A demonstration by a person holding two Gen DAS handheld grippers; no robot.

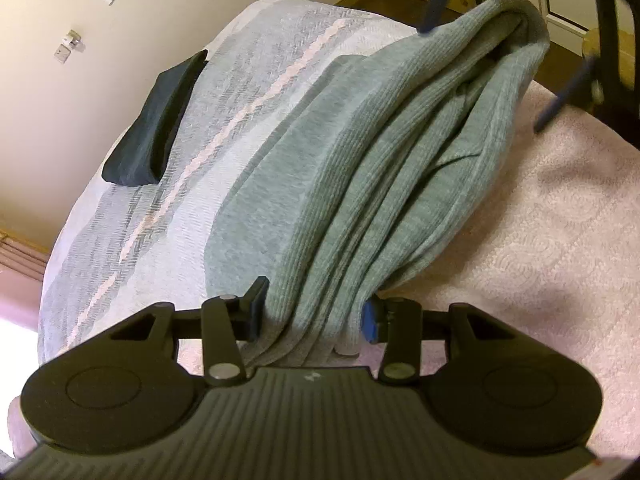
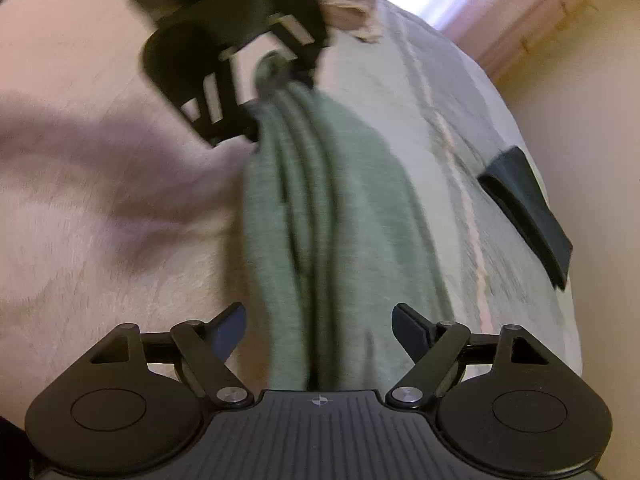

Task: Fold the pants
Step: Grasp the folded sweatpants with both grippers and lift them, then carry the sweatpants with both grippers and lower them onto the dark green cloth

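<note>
While the left gripper [image 1: 312, 316] pinches the bunched green pants [image 1: 360, 168] and the right gripper [image 2: 318, 330] stands spread, the soft, limp knit looks best gripped at a thick edge.

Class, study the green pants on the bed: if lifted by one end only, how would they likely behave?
The green pants would probably sag: they already bunch into soft folds where the left gripper pinches them. The ribbed knit looks unlikely to slip. With the right gripper open, the far end would probably drag on the bedspread.
</note>
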